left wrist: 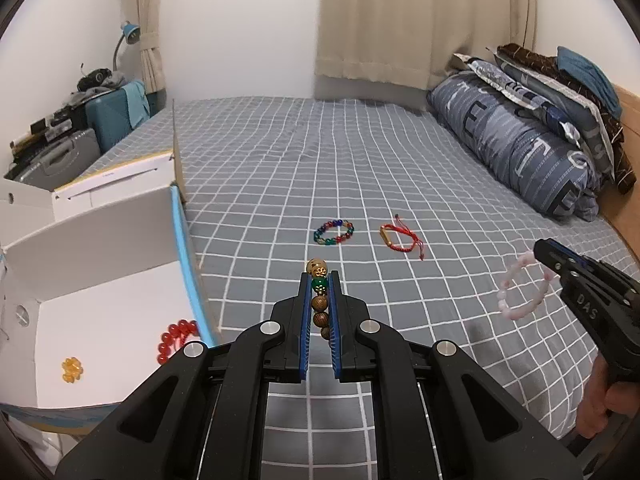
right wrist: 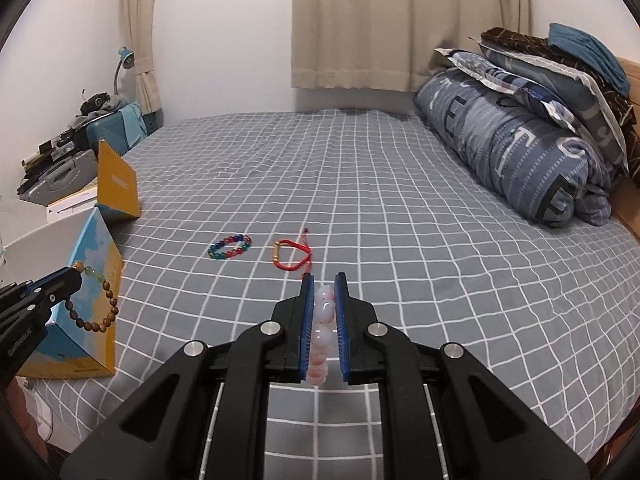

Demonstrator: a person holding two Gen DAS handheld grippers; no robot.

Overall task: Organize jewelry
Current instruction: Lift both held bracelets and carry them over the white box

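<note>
The box (left wrist: pixel 100 280) at the left is cut off by the picture edge, so only part of its white inside shows; a red bead bracelet (left wrist: pixel 176 338) lies there half hidden behind the left hand-held gripper's body, beside a small orange trinket (left wrist: pixel 72 370) too small to make out. The person's right hand (left wrist: pixel 604 396) shows only as a sliver at the frame edge.

The left hand-held gripper (left wrist: pixel 319 280) is pressed nearly together, pinching a wooden bead bracelet (left wrist: pixel 320 304) with a green and a gold bead at its tip; from the right wrist view its loop hangs free in front of the box. The right hand-held gripper (right wrist: pixel 324 284) is likewise closed on a pink bead bracelet (right wrist: pixel 322 336), which dangles above the bed.

On the grey checked bed (left wrist: pixel 400 160) lie a multicoloured bead bracelet (left wrist: pixel 334 232) and, just beside it, a red cord bracelet (left wrist: pixel 400 236). Folded bedding (left wrist: pixel 520 140) is piled at the right, curtains (left wrist: pixel 400 20) hang behind, and a blue lamp (left wrist: pixel 129 38) stands over clutter at the left.
</note>
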